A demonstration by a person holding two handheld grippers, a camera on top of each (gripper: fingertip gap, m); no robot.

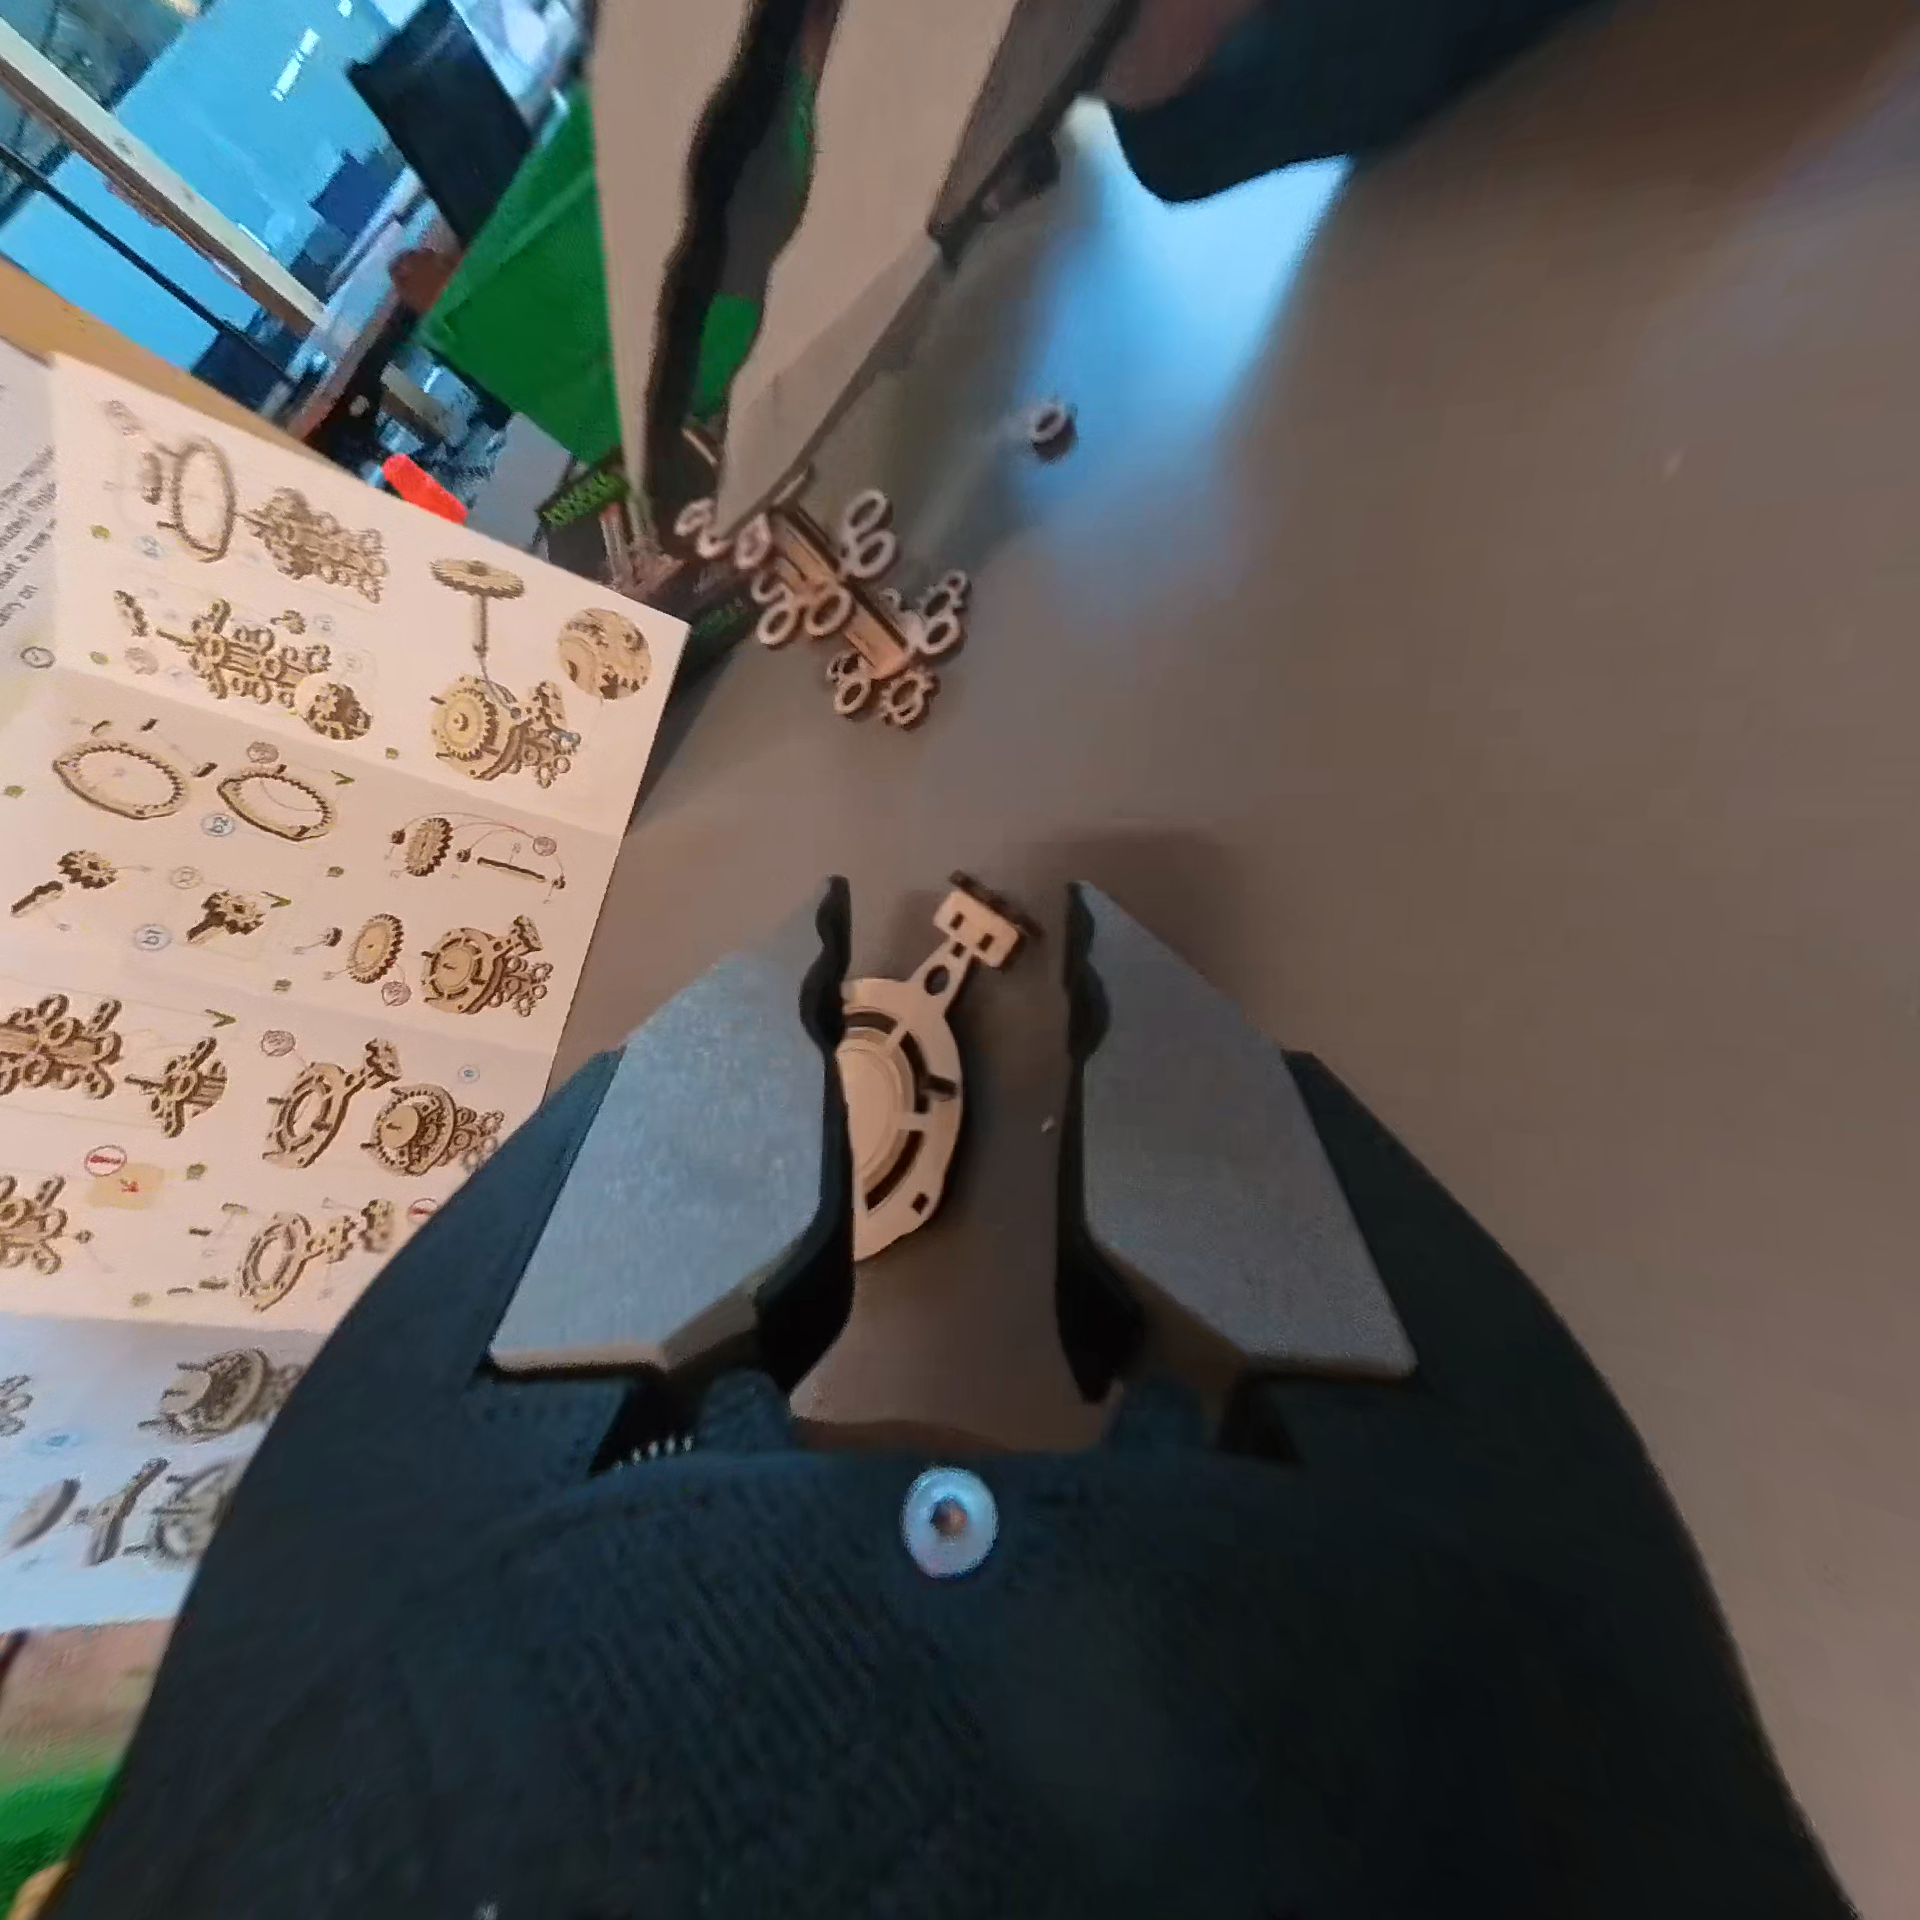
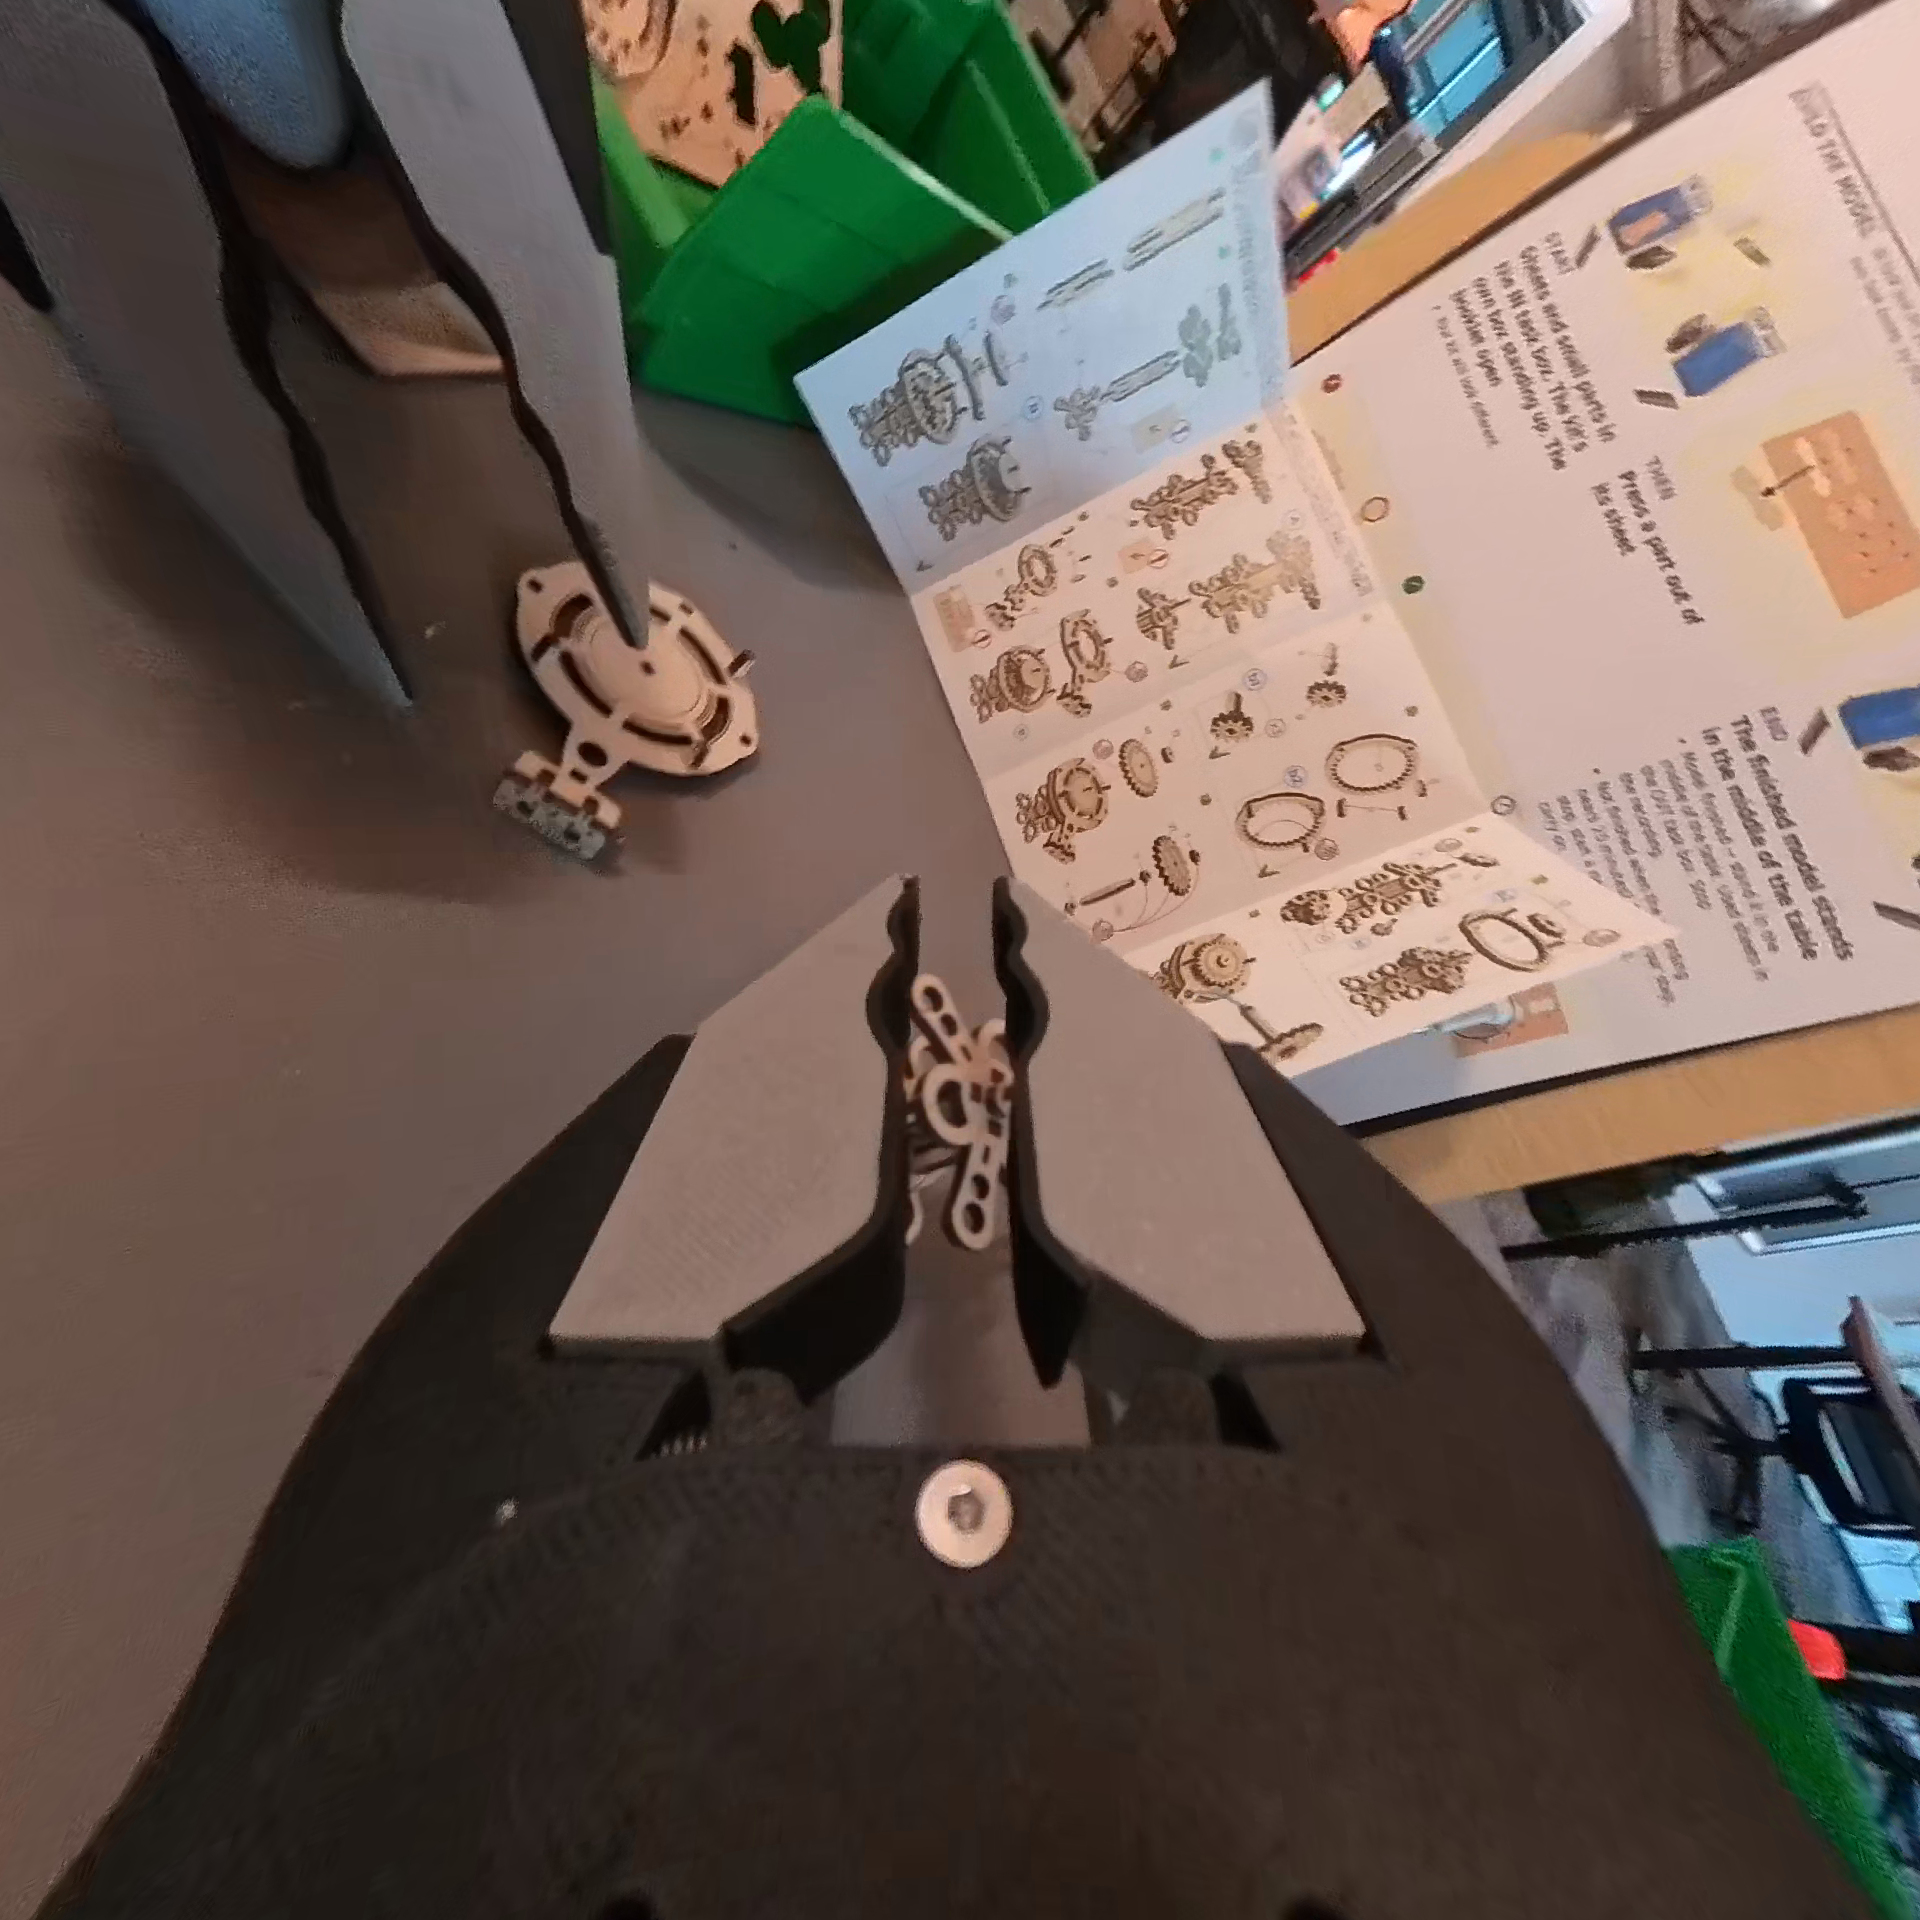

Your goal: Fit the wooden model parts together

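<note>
Nearest the left wrist camera, the left hand-held gripper point(image 1: 956, 914) stood with its jaws apart over the grey desk point(image 1: 1455, 831). Between them lay a round wooden ring part point(image 1: 904, 1122), flat on the desk, touching the left finger and clear of the right one. Farther off, the right hand-held gripper point(image 1: 717, 509) came down onto a wooden cluster of loops point(image 1: 842, 613). An instruction sheet point(image 1: 312, 831) lay to the left.

Nearest the right wrist camera, the right hand-held gripper point(image 2: 956, 904) was closed on the cluster point(image 2: 961, 1112), held deep between its fingers. Beyond it, one finger of the left hand-held gripper point(image 2: 509, 665) touched the ring part point(image 2: 665, 696) on the desk point(image 2: 260, 1039). The instruction sheet point(image 2: 1195, 675) lay to the right, a green bin point(image 2: 831, 270) behind.
</note>
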